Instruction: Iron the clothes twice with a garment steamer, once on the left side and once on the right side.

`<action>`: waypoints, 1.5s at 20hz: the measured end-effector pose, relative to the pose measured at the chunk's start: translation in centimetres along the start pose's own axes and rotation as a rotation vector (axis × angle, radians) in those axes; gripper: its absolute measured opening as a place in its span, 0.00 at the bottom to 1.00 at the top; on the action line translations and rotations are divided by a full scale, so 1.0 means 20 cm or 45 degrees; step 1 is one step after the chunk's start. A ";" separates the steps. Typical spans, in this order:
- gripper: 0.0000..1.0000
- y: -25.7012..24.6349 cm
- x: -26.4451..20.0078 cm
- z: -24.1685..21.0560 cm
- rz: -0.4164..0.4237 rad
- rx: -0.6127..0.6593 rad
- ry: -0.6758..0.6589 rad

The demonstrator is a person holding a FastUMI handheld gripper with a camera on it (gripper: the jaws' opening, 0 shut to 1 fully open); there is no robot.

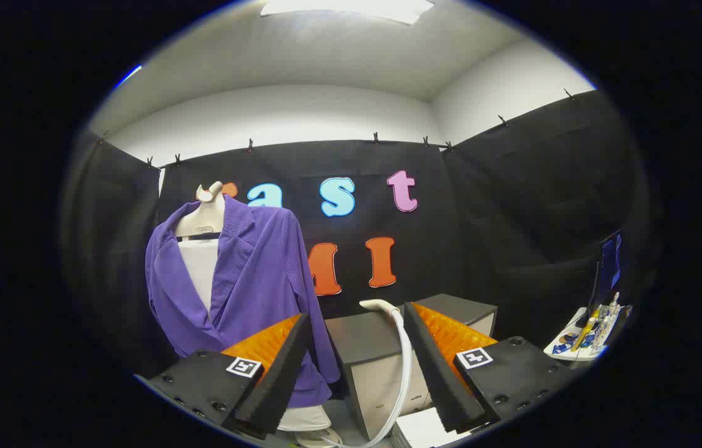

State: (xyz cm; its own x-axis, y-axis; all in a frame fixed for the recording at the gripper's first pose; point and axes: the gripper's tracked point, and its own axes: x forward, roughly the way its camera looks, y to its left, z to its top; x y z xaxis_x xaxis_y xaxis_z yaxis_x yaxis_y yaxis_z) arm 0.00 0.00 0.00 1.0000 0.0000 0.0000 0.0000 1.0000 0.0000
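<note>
Your claw (pixel 356 323) stands wide open, its two fingers spread apart with nothing between the pads; neither finger touches anything. Just ahead of the fingers, seen through the gap between them, the garment steamer's head (pixel 379 306) rests on top of a dark box (pixel 368 341), and its pale hose (pixel 403 373) curves down the front of that box toward the floor of the booth. The steamer head sits closer to your right finger (pixel 435 367) than to the left one (pixel 276 379).

The clothes to be ironed are a purple jacket (pixel 251 280) hanging on a pale dress form (pixel 205 214), to the left of the box and beyond your left finger. The jacket hangs open at the front, showing the white torso of the form beneath the lapels. Its lower hem drops behind the tip of the left finger.

Far off to the right, beyond your right finger, a small worktop (pixel 566 350) carries a clutter of small items too blurred to name, with a dark screen (pixel 609 264) standing upright behind them.
</note>
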 end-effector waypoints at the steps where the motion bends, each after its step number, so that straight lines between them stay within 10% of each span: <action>1: 0.98 0.00 0.00 -0.01 0.001 -0.001 0.004; 30: 0.98 -0.10 0.24 -0.09 0.028 -0.019 0.072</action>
State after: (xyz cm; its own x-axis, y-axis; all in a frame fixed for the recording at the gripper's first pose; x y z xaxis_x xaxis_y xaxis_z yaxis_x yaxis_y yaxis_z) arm 4.78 -1.97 -1.73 0.9981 0.0219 -0.0570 -0.0228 0.9996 -0.0143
